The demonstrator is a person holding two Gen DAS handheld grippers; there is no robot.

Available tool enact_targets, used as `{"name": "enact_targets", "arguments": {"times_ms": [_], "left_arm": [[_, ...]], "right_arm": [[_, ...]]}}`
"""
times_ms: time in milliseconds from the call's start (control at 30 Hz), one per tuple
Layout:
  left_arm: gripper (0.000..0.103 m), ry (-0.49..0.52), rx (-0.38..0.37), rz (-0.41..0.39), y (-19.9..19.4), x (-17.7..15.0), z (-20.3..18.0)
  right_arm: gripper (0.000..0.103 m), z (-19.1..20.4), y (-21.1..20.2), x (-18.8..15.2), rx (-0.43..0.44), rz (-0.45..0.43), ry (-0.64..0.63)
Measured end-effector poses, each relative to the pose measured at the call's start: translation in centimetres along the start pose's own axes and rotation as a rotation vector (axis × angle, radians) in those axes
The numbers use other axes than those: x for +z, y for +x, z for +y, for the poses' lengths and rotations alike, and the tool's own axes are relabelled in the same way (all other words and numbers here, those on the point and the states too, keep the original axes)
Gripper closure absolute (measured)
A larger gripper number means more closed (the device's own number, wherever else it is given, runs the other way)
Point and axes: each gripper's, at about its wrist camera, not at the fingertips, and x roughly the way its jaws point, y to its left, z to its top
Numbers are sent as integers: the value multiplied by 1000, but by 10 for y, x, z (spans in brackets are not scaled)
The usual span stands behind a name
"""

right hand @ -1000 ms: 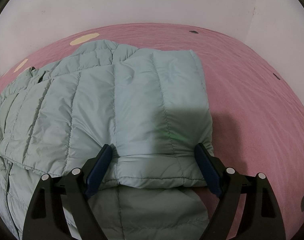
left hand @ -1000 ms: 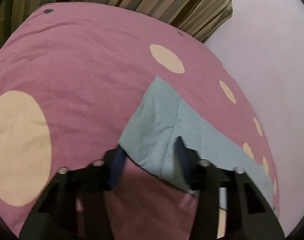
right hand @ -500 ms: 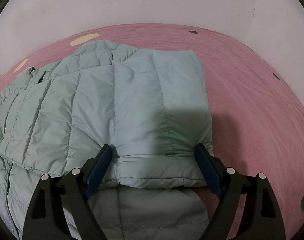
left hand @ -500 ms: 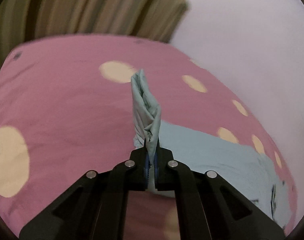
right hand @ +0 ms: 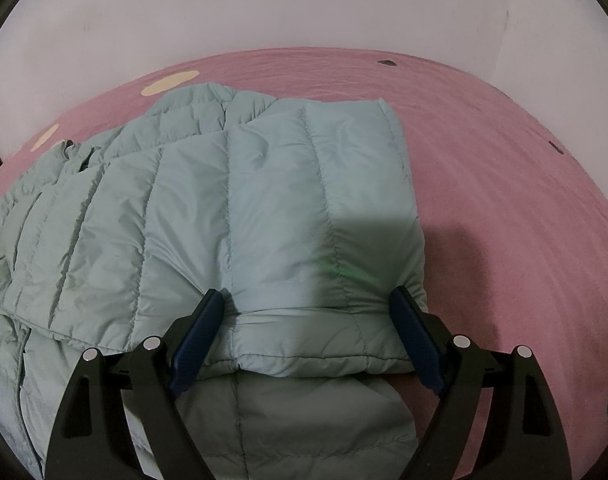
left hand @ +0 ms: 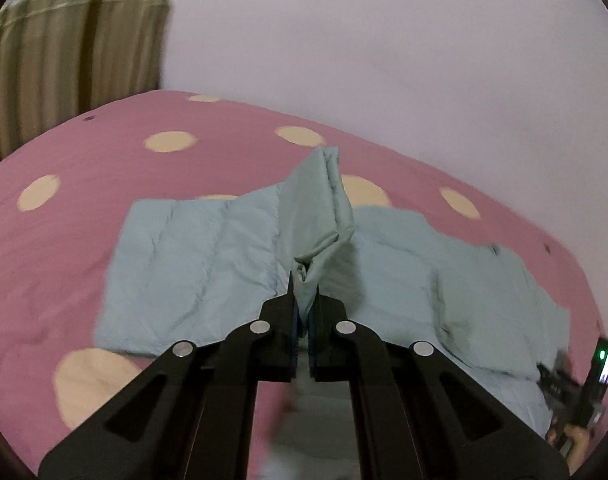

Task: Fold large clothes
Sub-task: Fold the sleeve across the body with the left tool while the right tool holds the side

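Holding a pinched fold of the pale blue quilted puffer jacket [left hand: 231, 256], left gripper [left hand: 304, 320] is clenched. Right gripper [right hand: 308, 320] rests released, straddling the folded sleeve. Fold partly done; the lifted part is not yet laid on the pink spotted bed [left hand: 103, 152].

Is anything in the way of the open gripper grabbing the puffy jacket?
Nothing visible. The right gripper is open with the folded jacket edge already between its fingers; only the pink bedspread lies around it.

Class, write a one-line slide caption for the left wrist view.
Left gripper shut on a raised fold of the pale blue jacket, which lies across a pink dotted bedsheet.
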Motion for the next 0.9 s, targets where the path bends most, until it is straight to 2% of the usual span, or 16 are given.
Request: {"name": "enact_targets", "arguments": {"times_ms": [367, 533, 900], "left_arm": [[100, 175, -8, 103, 28, -44, -121], [100, 239, -40, 105, 33, -57, -168], [100, 307, -110, 160, 53, -88, -237]], "right_arm": [[19, -1, 1, -1, 4, -5, 12], [19, -1, 1, -1, 12, -7, 19], [19, 2, 2, -2, 17, -10, 28]]}}
